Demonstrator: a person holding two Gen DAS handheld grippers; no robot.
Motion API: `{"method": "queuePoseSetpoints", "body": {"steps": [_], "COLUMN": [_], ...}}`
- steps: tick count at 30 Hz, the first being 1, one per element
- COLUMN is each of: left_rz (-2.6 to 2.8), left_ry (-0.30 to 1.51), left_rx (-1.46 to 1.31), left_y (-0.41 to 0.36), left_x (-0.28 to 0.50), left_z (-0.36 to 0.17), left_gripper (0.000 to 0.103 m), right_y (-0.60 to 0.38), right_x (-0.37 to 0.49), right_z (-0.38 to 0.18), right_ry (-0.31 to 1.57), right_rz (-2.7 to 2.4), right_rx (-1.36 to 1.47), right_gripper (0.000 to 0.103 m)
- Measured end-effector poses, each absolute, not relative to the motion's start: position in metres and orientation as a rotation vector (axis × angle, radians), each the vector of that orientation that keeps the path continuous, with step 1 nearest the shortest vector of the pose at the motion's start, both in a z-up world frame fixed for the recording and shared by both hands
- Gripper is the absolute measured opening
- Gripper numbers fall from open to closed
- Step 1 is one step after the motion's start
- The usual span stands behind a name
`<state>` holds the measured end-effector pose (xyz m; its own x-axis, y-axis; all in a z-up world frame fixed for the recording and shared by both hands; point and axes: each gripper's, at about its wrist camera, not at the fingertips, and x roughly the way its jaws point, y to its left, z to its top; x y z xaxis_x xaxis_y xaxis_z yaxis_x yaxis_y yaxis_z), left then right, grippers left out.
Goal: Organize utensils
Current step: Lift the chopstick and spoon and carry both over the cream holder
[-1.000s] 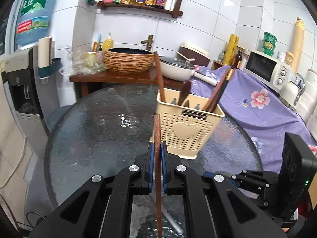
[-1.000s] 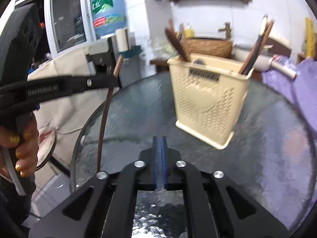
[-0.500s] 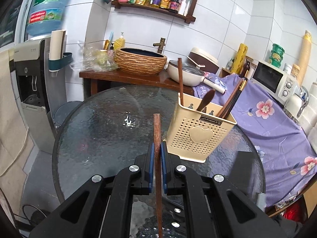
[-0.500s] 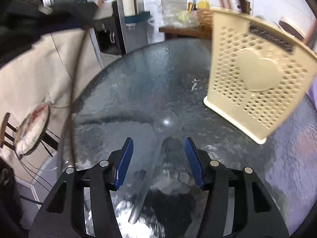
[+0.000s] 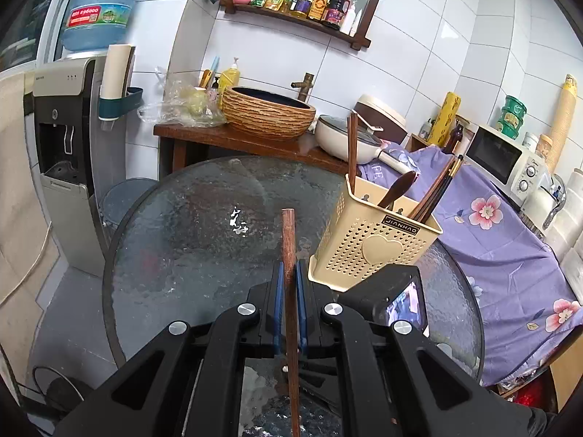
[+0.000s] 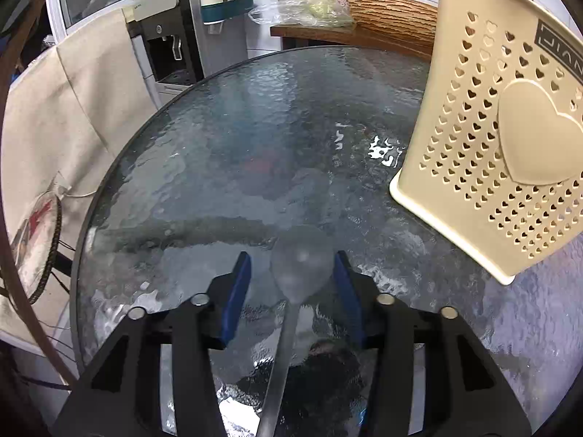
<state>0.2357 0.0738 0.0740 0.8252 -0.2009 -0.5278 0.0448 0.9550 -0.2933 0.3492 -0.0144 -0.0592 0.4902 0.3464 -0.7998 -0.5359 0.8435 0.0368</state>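
Note:
My left gripper [image 5: 288, 276] is shut on a brown wooden chopstick [image 5: 289, 247] and holds it upright above the round glass table [image 5: 189, 240], left of the cream utensil caddy [image 5: 375, 244]. The caddy holds a wooden spoon [image 5: 397, 187] and several chopsticks [image 5: 435, 189]. My right gripper [image 6: 291, 276] is open, low over the table, its blue pads either side of the bowl of a clear plastic spoon [image 6: 300, 264] that lies on the glass. The caddy [image 6: 510, 127] stands close on the right there. The held chopstick [image 6: 11, 189] curves along the far left edge.
A wooden side table [image 5: 233, 142] with a woven basin [image 5: 267, 113] stands behind the glass table. A water dispenser [image 5: 62, 153] is at the left. A purple flowered cloth [image 5: 503, 240] covers a counter at right, with a microwave [image 5: 504, 160].
My right gripper opened and dropped down to the table, closing in around the clear spoon's bowl. My left gripper rose and pulled back to the left with the chopstick still in it.

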Motion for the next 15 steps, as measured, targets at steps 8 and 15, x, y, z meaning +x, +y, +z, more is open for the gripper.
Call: {"method": "queuePoseSetpoints", "body": {"steps": [8, 15], "left_rz": [-0.137, -0.14], "left_ry": [0.593, 0.585], "left_rx": [-0.273, -0.267], "left_y": [0.071, 0.067], "left_x": [0.236, 0.235], "left_z": [0.071, 0.075], "left_gripper": [0.007, 0.007], "right_y": [-0.018, -0.046], "right_x": [0.355, 0.331], "right_z": [-0.059, -0.025], "right_ry": [0.905, 0.772], "right_rz": [0.554, 0.587], "right_rx": [-0.197, -0.148], "right_gripper": [0.036, 0.036]}}
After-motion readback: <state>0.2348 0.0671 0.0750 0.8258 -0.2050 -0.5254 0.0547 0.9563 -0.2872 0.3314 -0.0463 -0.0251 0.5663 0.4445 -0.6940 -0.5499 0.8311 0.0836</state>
